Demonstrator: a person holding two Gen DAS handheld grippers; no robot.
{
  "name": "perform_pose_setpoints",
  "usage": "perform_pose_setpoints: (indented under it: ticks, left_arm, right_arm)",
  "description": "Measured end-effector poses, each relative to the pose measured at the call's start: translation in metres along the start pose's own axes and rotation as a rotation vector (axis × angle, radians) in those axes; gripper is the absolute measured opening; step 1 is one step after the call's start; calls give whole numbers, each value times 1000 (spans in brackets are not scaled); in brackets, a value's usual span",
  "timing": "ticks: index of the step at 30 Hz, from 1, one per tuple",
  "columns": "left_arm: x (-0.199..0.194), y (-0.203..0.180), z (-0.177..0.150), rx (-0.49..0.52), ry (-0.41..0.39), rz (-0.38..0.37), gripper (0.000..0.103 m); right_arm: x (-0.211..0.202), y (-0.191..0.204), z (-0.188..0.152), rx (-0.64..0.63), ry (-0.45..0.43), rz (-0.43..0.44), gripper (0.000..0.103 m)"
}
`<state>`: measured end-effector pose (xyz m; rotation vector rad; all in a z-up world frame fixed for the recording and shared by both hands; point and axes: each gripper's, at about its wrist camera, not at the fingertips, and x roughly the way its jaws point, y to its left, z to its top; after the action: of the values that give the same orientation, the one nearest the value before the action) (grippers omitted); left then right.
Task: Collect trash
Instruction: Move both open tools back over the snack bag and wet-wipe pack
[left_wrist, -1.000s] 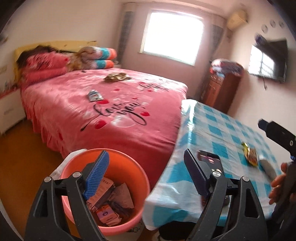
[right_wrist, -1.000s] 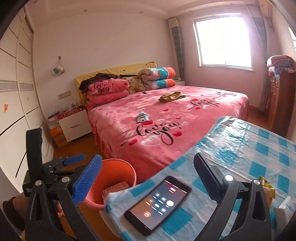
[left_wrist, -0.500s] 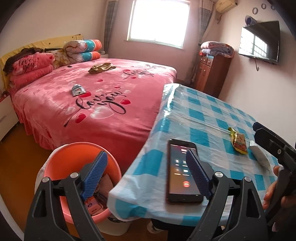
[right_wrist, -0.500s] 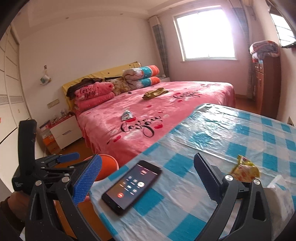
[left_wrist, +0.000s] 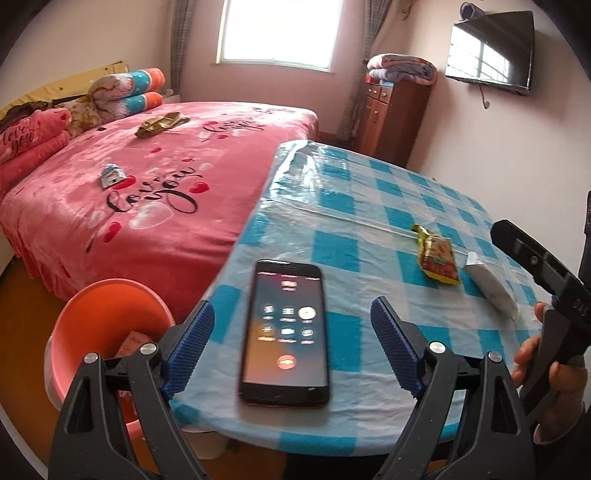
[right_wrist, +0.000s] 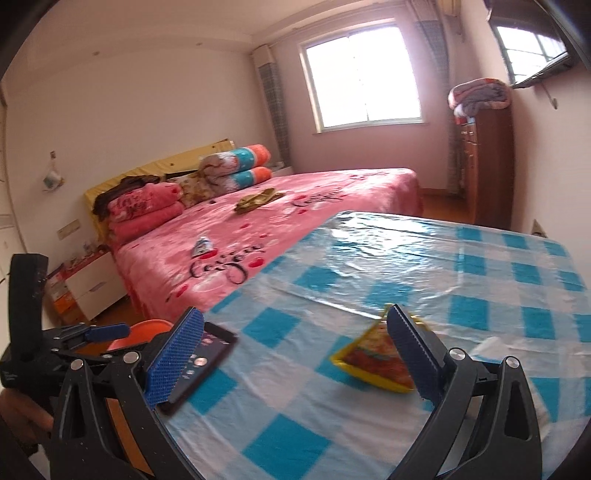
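On the far left, the orange bin (left_wrist: 107, 321) stands on the floor just beside the table's near-left corner, between table and bed. It already holds some boxes and papers, and I think you keep it there so that trash from both surfaces has a short way to go.

Your left gripper (left_wrist: 291, 350) is released, with its blue pads wide apart and nothing between them. It hovers over the near edge of the table (left_wrist: 369, 206), above the black phone (left_wrist: 286, 336) that lies near the near-left corner with a call screen lit. The phone is not trash, so I would not close on it.

More to the right, the yellow snack wrapper (right_wrist: 373, 358) lies flat on the checked cloth near the table's right edge, and a white tissue pack (left_wrist: 491, 284) lies just beside it, closer to that edge. Your right gripper (right_wrist: 295, 354) is also released and empty. Its right pad stands just at the wrapper, and the wrapper lies partly inside the open jaws, so this seems the piece you aim for now. The wrapper is thin and flat, so the pads probably must come low to catch it.

On the bed (left_wrist: 155, 206) two more pieces wait: a small blue-white wrapper (left_wrist: 112, 175) near the middle and a golden crumpled one (left_wrist: 160, 124) farther back.
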<state>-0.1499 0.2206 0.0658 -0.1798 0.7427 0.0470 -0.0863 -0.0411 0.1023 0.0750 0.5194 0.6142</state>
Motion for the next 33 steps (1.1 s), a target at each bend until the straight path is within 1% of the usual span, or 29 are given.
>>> perform_pose_setpoints:
  ticks: [7, 10, 13, 18, 20, 26, 31, 33]
  left_arm:
    - [7, -25, 5, 28, 22, -25, 87]
    - [8, -33, 5, 41, 25, -10, 87]
    - [12, -40, 7, 44, 42, -6, 87]
    - [15, -55, 8, 65, 56, -12, 88]
    - [19, -64, 8, 76, 72, -14, 89]
    - [31, -93, 7, 131, 102, -19, 89]
    - [45, -120, 6, 191, 128, -22, 89]
    - [50, -128, 6, 208, 130, -27, 89]
  right_arm:
    - [-8, -30, -2, 10, -5, -76, 98]
    - [-6, -39, -5, 18, 17, -102, 98]
    - [-5, -52, -8, 47, 41, -109, 98]
    - [-13, -76, -11, 77, 54, -154, 98]
    - [-16, -87, -12, 103, 55, -155, 98]
    - [-19, -127, -17, 214, 96, -133, 98]
    - [-21, -150, -20, 252, 126, -123, 98]
    - [-20, -161, -22, 272, 152, -123, 98]
